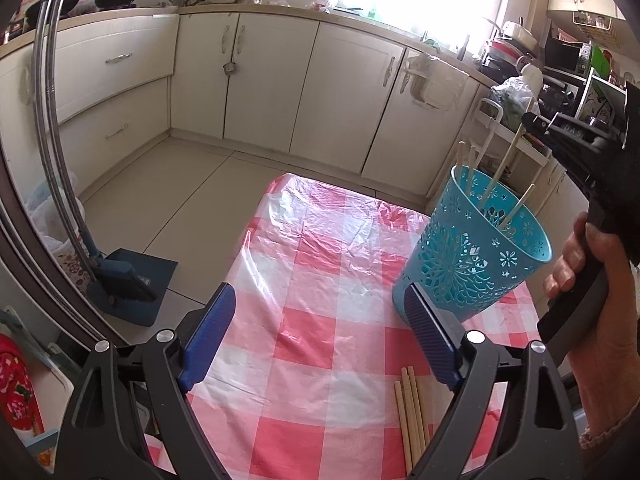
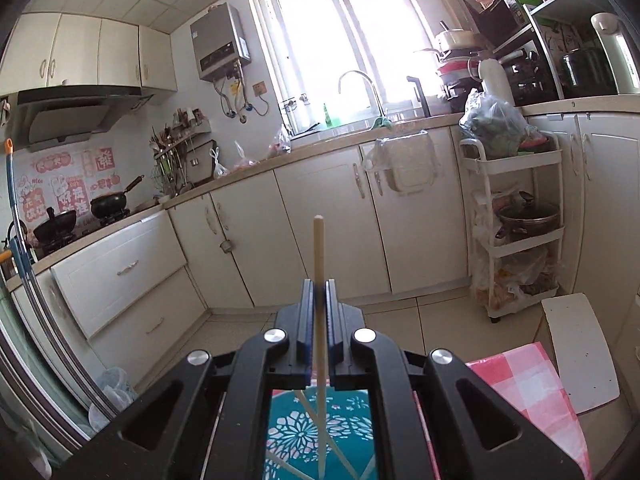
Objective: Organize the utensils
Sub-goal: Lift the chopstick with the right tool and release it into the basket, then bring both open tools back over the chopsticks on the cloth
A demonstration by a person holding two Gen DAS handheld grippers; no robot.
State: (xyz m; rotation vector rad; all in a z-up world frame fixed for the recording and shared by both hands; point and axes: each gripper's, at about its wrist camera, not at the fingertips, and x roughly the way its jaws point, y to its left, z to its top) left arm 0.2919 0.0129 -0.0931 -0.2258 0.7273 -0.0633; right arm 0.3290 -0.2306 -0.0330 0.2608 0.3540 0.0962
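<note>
**Operator A:** Status of the right gripper point(image 2: 319, 294)?

**Operator B:** Its jaws are closed on a single chopstick point(image 2: 318, 256). The stick stands nearly upright between the pads, its upper end projecting above the fingertips and its lower end reaching down into the teal basket point(image 2: 320, 432), which lies directly below the gripper. In the left wrist view the right gripper point(image 1: 534, 122) is above and to the right of the basket point(image 1: 472, 256), with a hand point(image 1: 588, 264) on its handle.

**Operator A:** Status of the left gripper point(image 1: 320, 336)?

**Operator B:** Its jaws stand wide apart and hold nothing. The blue pads point(image 1: 210, 332) hang over the tablecloth point(image 1: 320, 264); the right-side pad overlaps the basket's lower wall in the view, but whether it touches cannot be told.

**Operator A:** Location of the utensils?

**Operator B:** The basket is a perforated teal cup with a flower pattern, standing on the red-and-white checked tablecloth toward the right edge of the table. Several chopsticks point(image 1: 466, 164) already lean inside it, their ends above the rim. A loose bundle of chopsticks point(image 1: 410, 408) lies flat on the cloth near the lower edge of the view, just left of the left gripper's right-side finger, apart from the basket.

**Operator A:** Surroundings?

**Operator B:** Cream kitchen cabinets point(image 2: 328, 224) and a window point(image 2: 332, 40) stand beyond the table.
</note>
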